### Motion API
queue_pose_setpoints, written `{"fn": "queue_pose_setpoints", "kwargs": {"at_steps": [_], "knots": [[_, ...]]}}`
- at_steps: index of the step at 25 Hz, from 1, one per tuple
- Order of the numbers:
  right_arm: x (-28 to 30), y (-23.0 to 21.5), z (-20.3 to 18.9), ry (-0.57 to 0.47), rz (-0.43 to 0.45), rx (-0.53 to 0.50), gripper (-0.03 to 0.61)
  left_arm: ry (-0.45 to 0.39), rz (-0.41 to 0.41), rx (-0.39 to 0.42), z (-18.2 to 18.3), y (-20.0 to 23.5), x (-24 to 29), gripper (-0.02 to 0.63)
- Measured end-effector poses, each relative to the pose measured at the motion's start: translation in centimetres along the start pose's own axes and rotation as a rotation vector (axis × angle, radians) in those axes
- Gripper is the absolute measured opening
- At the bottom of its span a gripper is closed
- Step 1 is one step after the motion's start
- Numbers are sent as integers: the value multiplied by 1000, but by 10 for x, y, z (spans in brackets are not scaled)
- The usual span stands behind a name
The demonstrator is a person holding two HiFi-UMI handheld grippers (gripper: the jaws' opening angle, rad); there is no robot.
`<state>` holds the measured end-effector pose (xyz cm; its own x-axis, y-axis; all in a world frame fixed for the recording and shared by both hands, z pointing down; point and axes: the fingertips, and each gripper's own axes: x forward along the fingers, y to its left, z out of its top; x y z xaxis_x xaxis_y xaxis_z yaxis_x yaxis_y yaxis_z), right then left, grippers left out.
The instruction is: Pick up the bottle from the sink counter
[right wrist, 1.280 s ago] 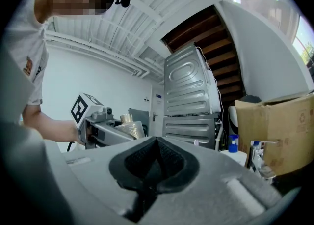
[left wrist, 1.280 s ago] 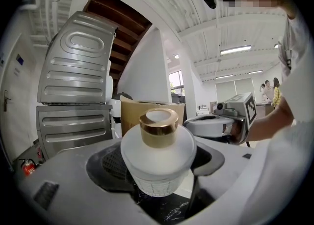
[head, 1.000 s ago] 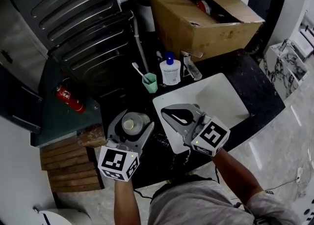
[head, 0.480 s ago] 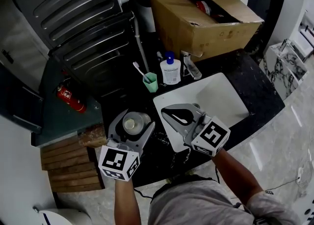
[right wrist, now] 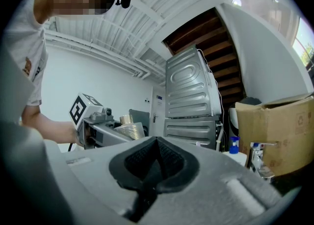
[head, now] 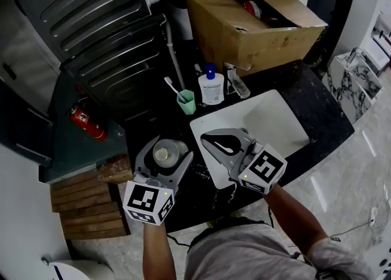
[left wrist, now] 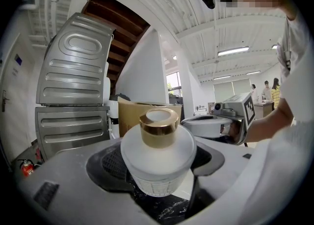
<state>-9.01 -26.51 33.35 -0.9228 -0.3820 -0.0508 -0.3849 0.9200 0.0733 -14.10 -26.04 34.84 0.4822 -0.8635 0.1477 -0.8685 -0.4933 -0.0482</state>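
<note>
A squat frosted bottle (head: 164, 153) with a gold cap (left wrist: 158, 126) sits between the jaws of my left gripper (head: 164, 145), over the black counter's left end. In the left gripper view the bottle (left wrist: 158, 162) fills the gap, and both pads press on its sides. My right gripper (head: 215, 142) hovers over the white sink's (head: 278, 120) near left corner. Its jaws are shut with nothing between them, and in the right gripper view (right wrist: 156, 146) the dark pads meet.
At the back of the counter stand a green cup with a toothbrush (head: 187, 103), a white pump bottle with a blue cap (head: 211, 87) and a faucet (head: 236, 83). An open cardboard box (head: 250, 19) lies behind them. A grey appliance (head: 91, 28) and a red fire extinguisher (head: 87, 123) are at the left.
</note>
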Motion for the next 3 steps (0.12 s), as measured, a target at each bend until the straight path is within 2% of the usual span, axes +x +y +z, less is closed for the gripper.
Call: {"fn": "queue_pose_setpoints", "kwargs": {"at_steps": [3], "knots": [[0, -2, -1, 1, 0, 1, 0, 2, -1, 0, 0, 1, 2, 330]]}}
